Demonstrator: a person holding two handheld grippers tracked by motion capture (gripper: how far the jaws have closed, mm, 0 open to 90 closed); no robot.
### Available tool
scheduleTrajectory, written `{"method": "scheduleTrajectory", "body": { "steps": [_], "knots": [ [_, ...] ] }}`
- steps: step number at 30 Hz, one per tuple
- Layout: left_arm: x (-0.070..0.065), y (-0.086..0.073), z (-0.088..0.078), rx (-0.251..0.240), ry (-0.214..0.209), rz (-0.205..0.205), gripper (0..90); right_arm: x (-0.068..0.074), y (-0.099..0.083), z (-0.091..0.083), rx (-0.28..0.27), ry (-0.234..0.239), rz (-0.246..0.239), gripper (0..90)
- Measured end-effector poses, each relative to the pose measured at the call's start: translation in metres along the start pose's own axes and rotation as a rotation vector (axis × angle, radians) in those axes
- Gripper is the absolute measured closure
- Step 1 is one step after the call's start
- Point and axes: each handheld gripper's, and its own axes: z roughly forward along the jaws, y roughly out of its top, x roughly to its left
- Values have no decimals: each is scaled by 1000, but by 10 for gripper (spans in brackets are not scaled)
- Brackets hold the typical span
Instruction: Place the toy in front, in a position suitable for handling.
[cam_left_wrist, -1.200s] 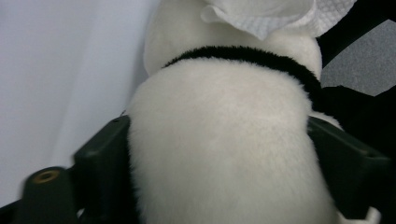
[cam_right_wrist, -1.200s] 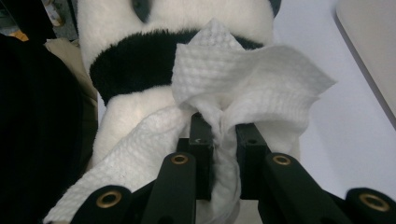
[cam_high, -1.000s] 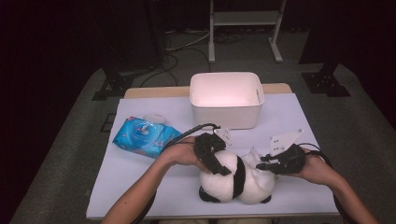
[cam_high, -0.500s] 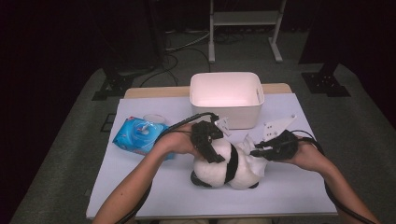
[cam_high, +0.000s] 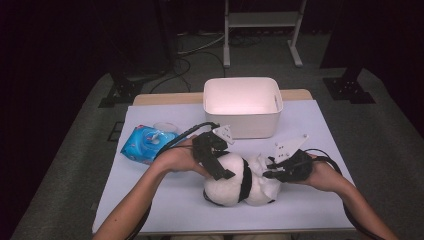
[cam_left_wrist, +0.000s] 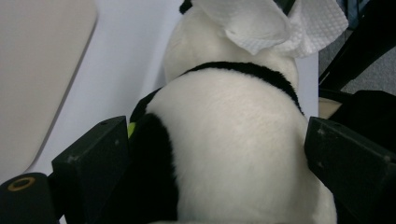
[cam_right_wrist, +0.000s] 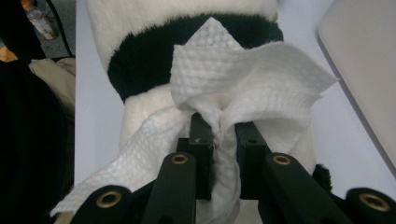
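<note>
A black-and-white panda plush (cam_high: 235, 187) lies on the lilac table near its front edge. My left gripper (cam_high: 222, 172) comes down over it from the left. Its jaws have just been opening and now stand wide on either side of the plush's body (cam_left_wrist: 233, 140), left gripper (cam_left_wrist: 217, 126) open around it. My right gripper (cam_high: 267, 172) is at the plush's right end, shut on a white textured wipe (cam_right_wrist: 252, 74). The wipe (cam_high: 260, 164) drapes against the plush (cam_right_wrist: 154, 65) beside its black band. The wipe's far corner (cam_left_wrist: 261, 23) shows beyond the plush in the left gripper view.
A white plastic bin (cam_high: 250, 127) stands at the back middle of the table (cam_high: 165, 200). A blue pack of wipes (cam_high: 145, 144) lies to the left, behind my left hand. A metal rack's legs (cam_high: 260, 40) stand on the floor beyond the table.
Both hands and the plush have shifted a little left and away from the front edge. The left gripper has lifted slightly and its jaws have widened around the plush.
</note>
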Motion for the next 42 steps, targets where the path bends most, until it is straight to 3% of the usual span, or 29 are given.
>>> {"method": "scheduleTrajectory", "body": {
  "steps": [4, 9, 12, 14, 19, 23, 27, 30, 32, 34, 37, 42],
  "knots": [
    [2, -6, -2, 8, -7, -38, 36, 6, 0, 0, 1, 5, -8, 797],
    [1, -16, 10, 21, -73, -71, 22, 14, -1, 0, 6, 23, -26, 799],
    [-1, -20, 21, 18, -137, -54, 61, 18, -2, -1, 8, 35, -33, 799],
    [-4, -21, 22, 1, -148, -29, 136, 19, -2, -3, 13, 36, -47, 798],
    [-6, -11, 14, -27, -126, 71, 287, 12, 4, -14, -13, 42, -43, 799],
    [-9, 8, 15, -18, -111, 150, 308, 4, 12, -20, -58, 20, -42, 798],
    [-11, 27, 16, -18, -95, 204, 307, -6, 21, -18, -69, 13, -41, 798],
    [-8, 29, 15, -12, -98, 209, 305, -8, 22, -17, -58, 7, -36, 798],
    [-6, 24, 17, -15, -102, 211, 302, -9, 20, -16, -66, 17, -23, 798],
    [-5, 15, 17, -8, -98, 201, 300, -8, 16, -13, -31, 11, -32, 798],
    [-5, 4, 16, -24, -103, 183, 295, -7, 12, -14, -36, 22, -24, 798],
    [-6, -11, 14, -71, -106, 150, 286, -5, 8, -21, -26, 0, -22, 798]
  ]
}}
